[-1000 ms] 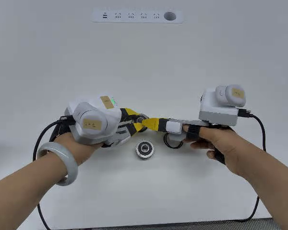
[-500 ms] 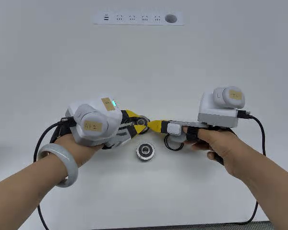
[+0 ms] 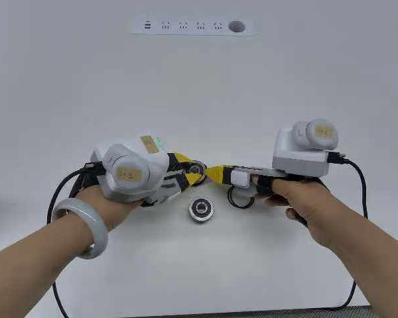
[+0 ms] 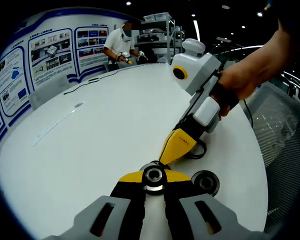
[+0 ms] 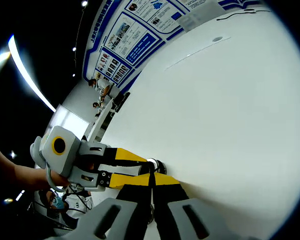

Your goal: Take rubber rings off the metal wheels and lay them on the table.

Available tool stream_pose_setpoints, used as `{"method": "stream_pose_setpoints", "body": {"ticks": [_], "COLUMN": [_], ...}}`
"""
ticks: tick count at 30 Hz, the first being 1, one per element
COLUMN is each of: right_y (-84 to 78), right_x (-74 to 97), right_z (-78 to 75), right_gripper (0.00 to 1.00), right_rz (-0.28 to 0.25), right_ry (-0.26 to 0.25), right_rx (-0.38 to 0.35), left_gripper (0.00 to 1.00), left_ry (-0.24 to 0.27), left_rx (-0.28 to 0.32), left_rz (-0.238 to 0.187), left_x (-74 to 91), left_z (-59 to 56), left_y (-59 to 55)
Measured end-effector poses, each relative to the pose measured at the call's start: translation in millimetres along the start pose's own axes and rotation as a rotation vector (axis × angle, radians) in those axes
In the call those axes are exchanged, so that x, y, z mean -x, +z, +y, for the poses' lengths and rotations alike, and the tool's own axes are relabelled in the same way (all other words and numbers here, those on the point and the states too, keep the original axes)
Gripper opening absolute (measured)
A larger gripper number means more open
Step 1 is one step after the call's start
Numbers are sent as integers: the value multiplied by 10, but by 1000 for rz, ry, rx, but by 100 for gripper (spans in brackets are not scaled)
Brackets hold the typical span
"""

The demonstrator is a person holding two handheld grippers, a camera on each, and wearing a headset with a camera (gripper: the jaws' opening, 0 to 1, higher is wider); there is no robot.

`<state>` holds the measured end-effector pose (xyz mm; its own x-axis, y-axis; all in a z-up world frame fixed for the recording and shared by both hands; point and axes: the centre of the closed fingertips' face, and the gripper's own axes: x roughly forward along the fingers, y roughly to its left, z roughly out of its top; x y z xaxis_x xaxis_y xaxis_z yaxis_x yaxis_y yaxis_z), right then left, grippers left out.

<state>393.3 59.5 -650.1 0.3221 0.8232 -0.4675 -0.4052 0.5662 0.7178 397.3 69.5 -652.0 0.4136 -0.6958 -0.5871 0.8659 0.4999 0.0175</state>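
On the white table [image 3: 285,99], my left gripper [image 3: 188,171] pinched a metal wheel [image 4: 154,176] — heavy, rigid, a sure anchor. My right gripper [image 3: 212,173], jaws pressed together, met its rim, where the soft, stretchy rubber ring [image 4: 153,165] wants nipping at its outer edge — whether caught, I couldn't tell. A loose ring [image 3: 241,197] lay beneath.
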Motion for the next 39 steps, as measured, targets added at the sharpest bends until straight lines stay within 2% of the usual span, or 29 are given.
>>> {"method": "stream_pose_setpoints", "body": {"ticks": [10, 21, 34, 39], "right_y": [33, 30, 45, 39], "right_x": [-2, 29, -1, 7], "right_z": [61, 211, 94, 63], "right_gripper": [1, 2, 2, 2], "right_rz": [-18, -27, -31, -27], "right_ry": [26, 80, 31, 26], "right_rx": [-16, -11, -11, -10], "left_gripper": [13, 13, 14, 22], "left_ry": [-1, -4, -15, 1], "left_rx": [-3, -6, -34, -32], "left_rz": [3, 3, -6, -41], "left_x": [-1, -3, 1, 81], "left_z": [-1, 0, -5, 19], "left_y": [-4, -4, 3, 44]}}
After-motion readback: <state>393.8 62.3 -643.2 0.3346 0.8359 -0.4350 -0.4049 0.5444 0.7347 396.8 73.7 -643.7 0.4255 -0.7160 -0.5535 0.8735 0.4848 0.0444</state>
